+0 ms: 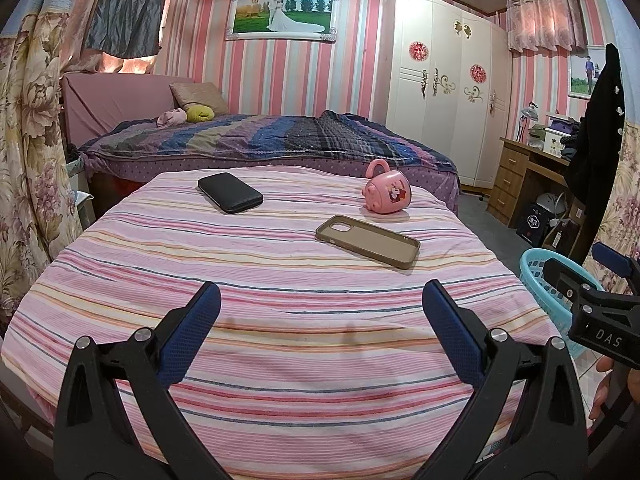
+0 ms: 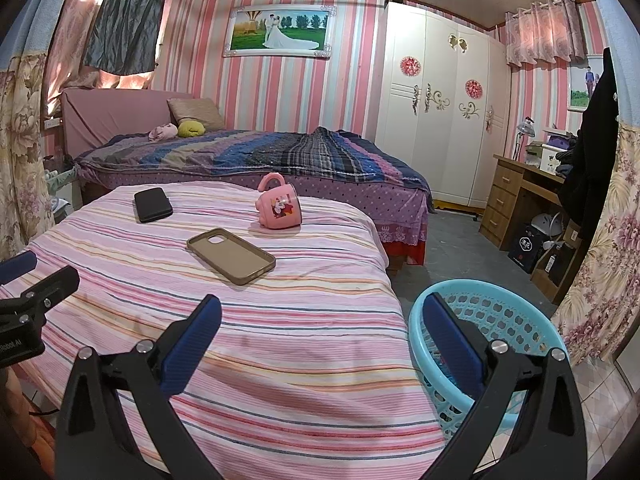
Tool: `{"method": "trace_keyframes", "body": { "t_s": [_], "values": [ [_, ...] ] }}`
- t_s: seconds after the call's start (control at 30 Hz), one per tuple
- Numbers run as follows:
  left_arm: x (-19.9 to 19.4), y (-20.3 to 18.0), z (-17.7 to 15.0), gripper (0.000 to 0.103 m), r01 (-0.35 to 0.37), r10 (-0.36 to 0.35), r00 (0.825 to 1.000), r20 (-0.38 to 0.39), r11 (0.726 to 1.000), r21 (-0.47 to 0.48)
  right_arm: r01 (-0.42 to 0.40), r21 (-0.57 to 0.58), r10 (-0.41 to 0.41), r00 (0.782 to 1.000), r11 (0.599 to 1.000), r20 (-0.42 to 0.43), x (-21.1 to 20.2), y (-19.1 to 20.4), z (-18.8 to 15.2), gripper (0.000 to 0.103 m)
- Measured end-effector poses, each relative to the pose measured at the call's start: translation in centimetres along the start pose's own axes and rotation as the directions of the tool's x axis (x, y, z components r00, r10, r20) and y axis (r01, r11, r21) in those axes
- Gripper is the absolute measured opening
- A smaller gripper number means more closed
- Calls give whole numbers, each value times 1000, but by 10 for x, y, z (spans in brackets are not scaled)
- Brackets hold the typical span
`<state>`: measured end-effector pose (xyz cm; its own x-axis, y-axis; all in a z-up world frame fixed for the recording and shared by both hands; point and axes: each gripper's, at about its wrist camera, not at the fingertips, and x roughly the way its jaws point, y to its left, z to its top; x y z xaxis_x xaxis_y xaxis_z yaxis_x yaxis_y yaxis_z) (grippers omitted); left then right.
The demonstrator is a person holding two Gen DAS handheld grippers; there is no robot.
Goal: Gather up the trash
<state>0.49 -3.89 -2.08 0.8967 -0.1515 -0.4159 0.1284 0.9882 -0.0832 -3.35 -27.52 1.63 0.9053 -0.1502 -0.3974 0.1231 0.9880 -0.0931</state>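
The left gripper (image 1: 320,320) hung released and empty over the near edge of the pink striped cloth-covered table (image 1: 280,312). The right gripper (image 2: 322,330) was likewise spread wide, holding nothing, at the table's near right corner above the light-blue plastic lattice basket (image 2: 520,320) on the floor. On the table lay a tan phone case (image 1: 368,241) mid-right, a black rectangular wallet-like case (image 1: 230,198) by the far left edge, and a pink cartoon-printed plastic mug (image 1: 387,194), tipped on its side, by the far right edge.
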Motion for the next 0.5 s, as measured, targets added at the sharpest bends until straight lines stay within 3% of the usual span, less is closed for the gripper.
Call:
{"method": "trace_keyframes", "body": {
  "t_s": [0.5],
  "values": [
    [-2,-3,1,97,-19,19,1000,13,1000,24,2,-1,-2,1000,1000,0,3,-7,1,98]
  ]
}}
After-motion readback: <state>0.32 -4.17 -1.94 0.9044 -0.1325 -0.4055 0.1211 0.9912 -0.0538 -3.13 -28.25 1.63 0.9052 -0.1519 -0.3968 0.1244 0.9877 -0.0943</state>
